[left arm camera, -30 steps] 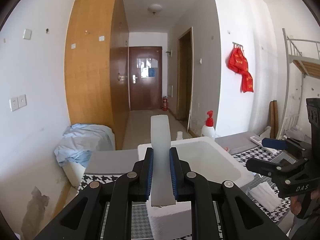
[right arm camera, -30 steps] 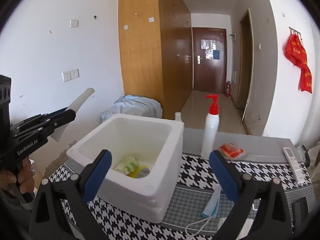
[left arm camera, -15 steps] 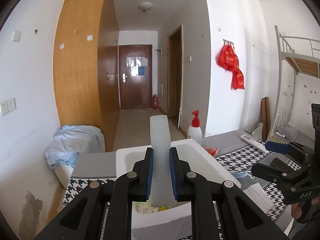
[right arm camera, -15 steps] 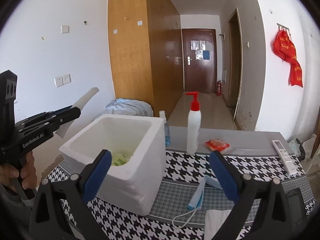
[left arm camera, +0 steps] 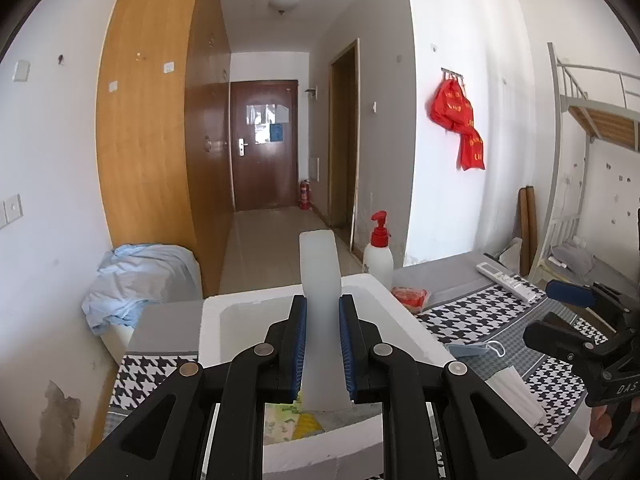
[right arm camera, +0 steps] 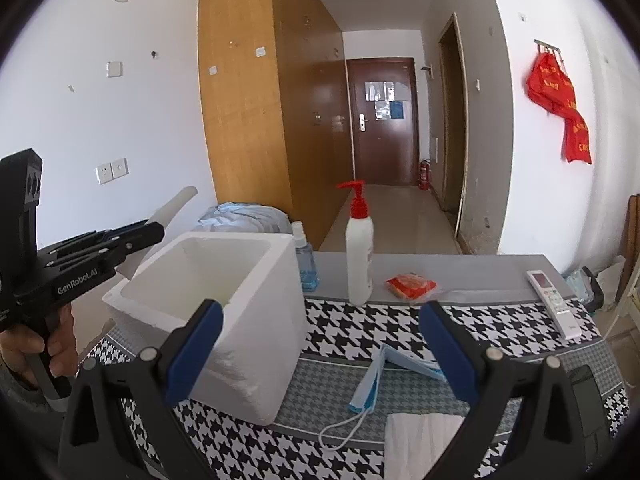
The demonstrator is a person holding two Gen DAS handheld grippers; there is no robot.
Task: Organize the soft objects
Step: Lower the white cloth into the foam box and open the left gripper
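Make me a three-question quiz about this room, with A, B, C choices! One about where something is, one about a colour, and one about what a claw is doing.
1. Where is the folded blue face mask?
A. inside the white foam box
B. on the checked tablecloth, to the right of the foam box
C. hanging on the wall

2. What colour is the pump on the white bottle?
A. red
B. green
C. black

3. What is the left claw doing?
A. standing wide open and empty
B. pinching the remote control
C. pinching a pale strip

Answers:
1. B, the mask lies flat on the tablecloth beside the foam box, not in it.
2. A, the pump head is bright red.
3. C, its blue pads press both sides of the pale strip, above the box; the remote control lies untouched on the cloth.
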